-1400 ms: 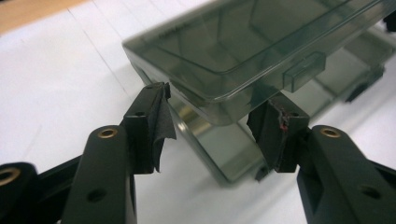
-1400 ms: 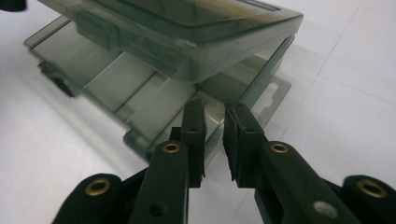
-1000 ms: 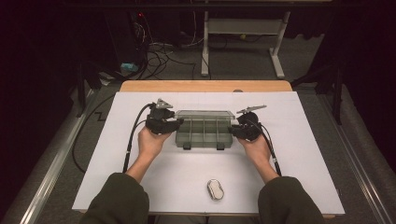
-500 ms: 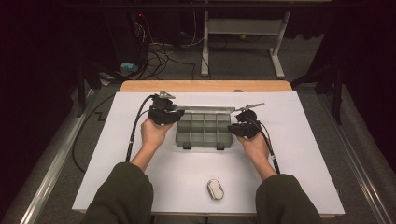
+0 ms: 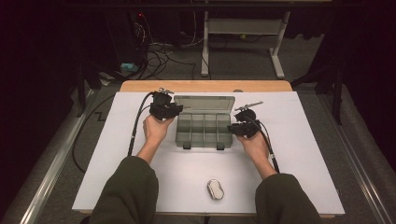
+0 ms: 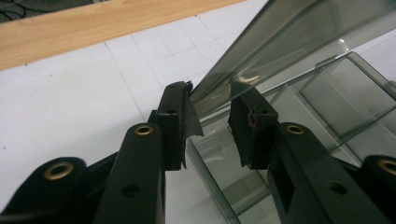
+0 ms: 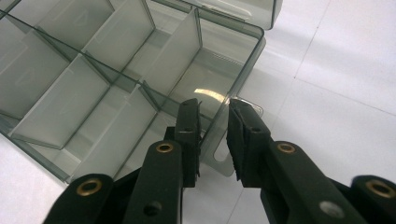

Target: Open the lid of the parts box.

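Observation:
A smoky clear compartment box (image 5: 204, 133) lies on the white table top, its lid (image 5: 204, 102) swung up and back. Its cells look empty. My left gripper (image 5: 175, 110) is at the lid's left corner. In the left gripper view the lid (image 6: 289, 42) runs between the jaw tips of that gripper (image 6: 212, 107), which are shut on its edge above the box (image 6: 327, 107). My right gripper (image 5: 232, 128) is at the box's right end. Its jaws (image 7: 214, 116) clamp the corner wall of the box (image 7: 93, 93) by a latch tab.
A small white oval object (image 5: 215, 189) lies near the table's front edge, between the person's forearms. A bare wooden strip (image 5: 205, 86) runs along the far edge. Beyond it, cables (image 5: 154, 56) and a desk frame (image 5: 243, 28) stand on the floor.
The lid has gone from nearly down to fully raised. My left gripper moved up and away from the person with it. The right gripper stayed at the box's right end.

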The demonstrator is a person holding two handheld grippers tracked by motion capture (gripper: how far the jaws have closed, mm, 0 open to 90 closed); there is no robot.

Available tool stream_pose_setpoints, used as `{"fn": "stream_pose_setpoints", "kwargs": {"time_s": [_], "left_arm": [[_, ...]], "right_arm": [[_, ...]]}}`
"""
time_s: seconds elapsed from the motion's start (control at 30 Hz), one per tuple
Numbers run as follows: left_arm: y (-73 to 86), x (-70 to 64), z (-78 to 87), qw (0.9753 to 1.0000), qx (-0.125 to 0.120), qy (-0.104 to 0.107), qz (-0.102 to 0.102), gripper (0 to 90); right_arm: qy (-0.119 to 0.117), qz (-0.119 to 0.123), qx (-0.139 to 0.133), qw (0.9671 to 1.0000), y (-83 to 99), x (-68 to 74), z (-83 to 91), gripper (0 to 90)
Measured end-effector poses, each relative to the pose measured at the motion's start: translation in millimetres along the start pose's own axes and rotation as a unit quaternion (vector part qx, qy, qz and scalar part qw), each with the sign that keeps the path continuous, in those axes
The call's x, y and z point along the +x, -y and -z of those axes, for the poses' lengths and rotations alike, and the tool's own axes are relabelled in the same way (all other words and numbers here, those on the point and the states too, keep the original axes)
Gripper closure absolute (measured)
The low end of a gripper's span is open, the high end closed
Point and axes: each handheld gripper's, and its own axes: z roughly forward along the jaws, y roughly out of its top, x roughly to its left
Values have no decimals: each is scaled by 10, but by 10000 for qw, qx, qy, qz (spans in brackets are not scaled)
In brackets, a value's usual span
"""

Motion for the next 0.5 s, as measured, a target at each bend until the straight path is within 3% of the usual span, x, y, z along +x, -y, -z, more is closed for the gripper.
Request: {"fn": "stream_pose_setpoints", "kwargs": {"time_s": [0.5], "left_arm": [[56, 93, -249, 9994, 220, -50, 272, 709]], "right_arm": [[38, 29, 15, 10000, -3, 5, -3, 747]]}}
